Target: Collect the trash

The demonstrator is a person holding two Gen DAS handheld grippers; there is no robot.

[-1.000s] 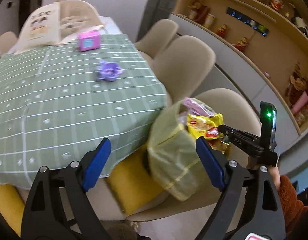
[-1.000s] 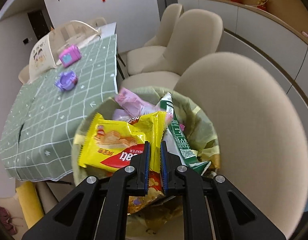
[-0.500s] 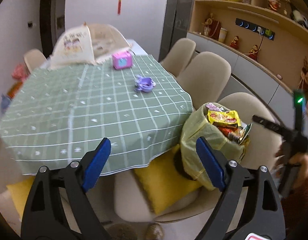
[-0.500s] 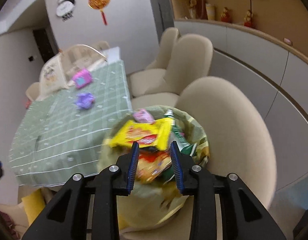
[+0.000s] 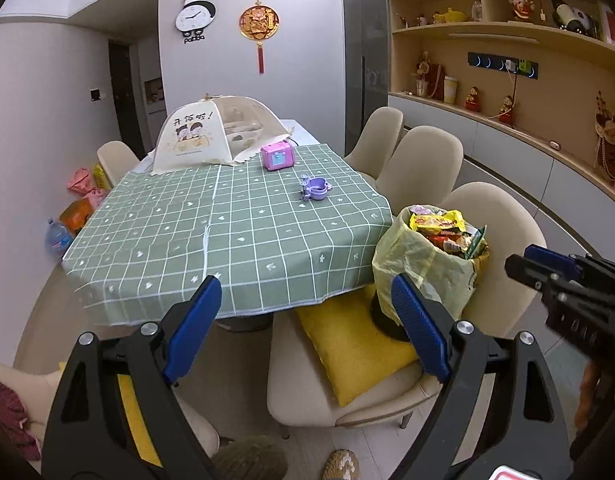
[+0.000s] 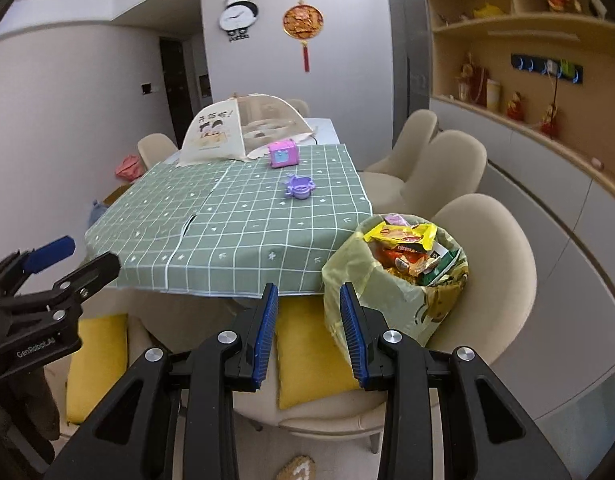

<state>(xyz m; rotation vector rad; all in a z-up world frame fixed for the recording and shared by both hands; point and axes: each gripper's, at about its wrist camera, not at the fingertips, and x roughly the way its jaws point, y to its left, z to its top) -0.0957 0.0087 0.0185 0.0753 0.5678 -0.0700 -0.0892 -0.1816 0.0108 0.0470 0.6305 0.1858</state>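
Nearest the cameras, the left gripper (image 5: 303, 328) stands with its blue-padded fingers (image 5: 193, 322) spread wide and nothing between them, while the right gripper (image 6: 307, 334) has its blue pads (image 6: 265, 330) parted to a moderate gap, also empty; neither touches anything. Just beyond them a beige moulded chair (image 6: 503, 256) carries a yellow cushion (image 5: 357, 350) on its seat, and on that seat, right of the cushion, stands the bin lined with a translucent yellow plastic bag (image 6: 391, 280), heaped to the rim with snack wrappers, a yellow wafer packet (image 6: 401, 234) lying on top. The bin sits close against the near right corner of the table with the green checked cloth (image 5: 227, 232). Farther off on the cloth rest a small purple plastic toy (image 5: 315, 189), a pink box-shaped toy (image 5: 277, 156) and a cream mesh food cover (image 5: 213, 132), none of which reads as rubbish. The cloth shows no loose wrappers, so collecting looks nearly done; the sensible step is probably to scan the table and floor for strays. Because the pile is crowned above the rim, any further piece should be pressed down into the middle, not dropped at the edge, and the bag's rim left undisturbed so nothing spills.
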